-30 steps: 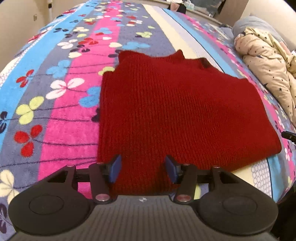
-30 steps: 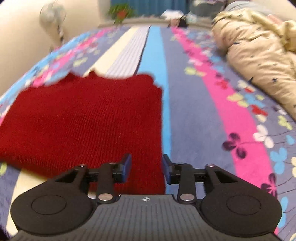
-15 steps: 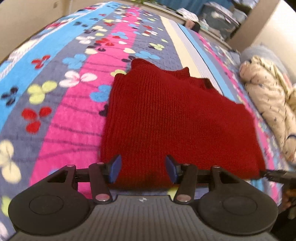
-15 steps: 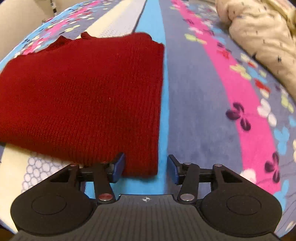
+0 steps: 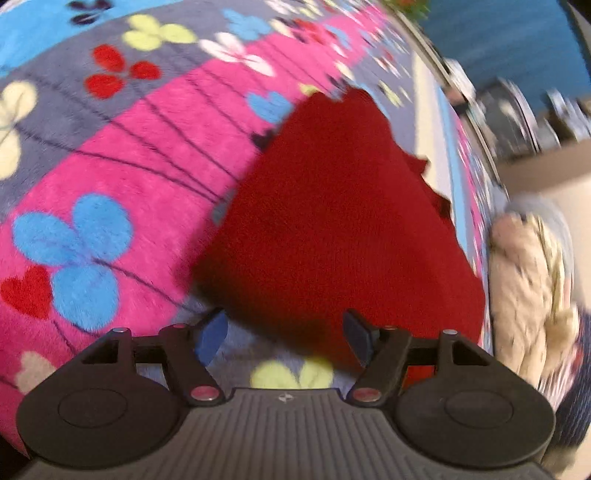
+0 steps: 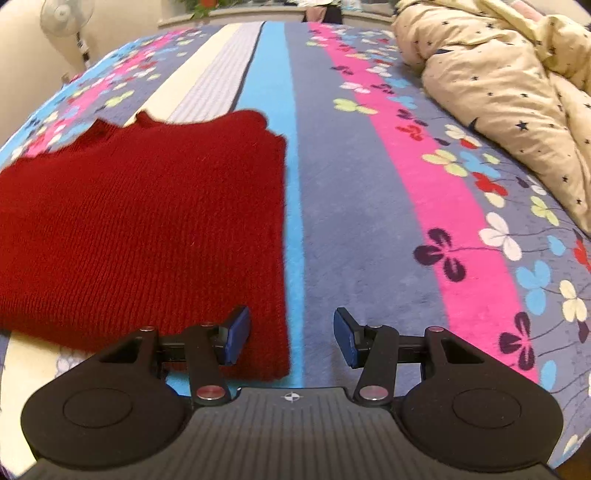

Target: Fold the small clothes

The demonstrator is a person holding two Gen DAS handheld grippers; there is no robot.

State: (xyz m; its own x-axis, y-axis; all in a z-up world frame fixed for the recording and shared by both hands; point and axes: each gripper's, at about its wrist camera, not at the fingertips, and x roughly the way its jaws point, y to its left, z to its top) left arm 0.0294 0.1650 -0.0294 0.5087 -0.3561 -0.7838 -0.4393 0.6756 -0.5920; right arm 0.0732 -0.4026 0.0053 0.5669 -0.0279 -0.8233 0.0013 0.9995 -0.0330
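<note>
A red knitted sweater point(image 5: 343, 229) lies flat, folded into a rectangle, on a striped flowered blanket point(image 5: 110, 155). In the blurred left wrist view my left gripper point(image 5: 284, 338) is open and empty at the sweater's near left corner, just off its edge. In the right wrist view the sweater point(image 6: 147, 229) fills the left half. My right gripper point(image 6: 291, 336) is open and empty over the sweater's near right corner, with the left fingertip above the knit and the right one above the blanket point(image 6: 369, 221).
A beige star-print duvet point(image 6: 517, 96) is bunched at the right of the bed; it also shows in the left wrist view point(image 5: 532, 295). A standing fan point(image 6: 66, 22) is at the far left by the wall.
My left gripper swung left and tilted, so the sweater now sits right of centre and its jaws are off the edge. My right gripper rose and drew back slightly and opened wider.
</note>
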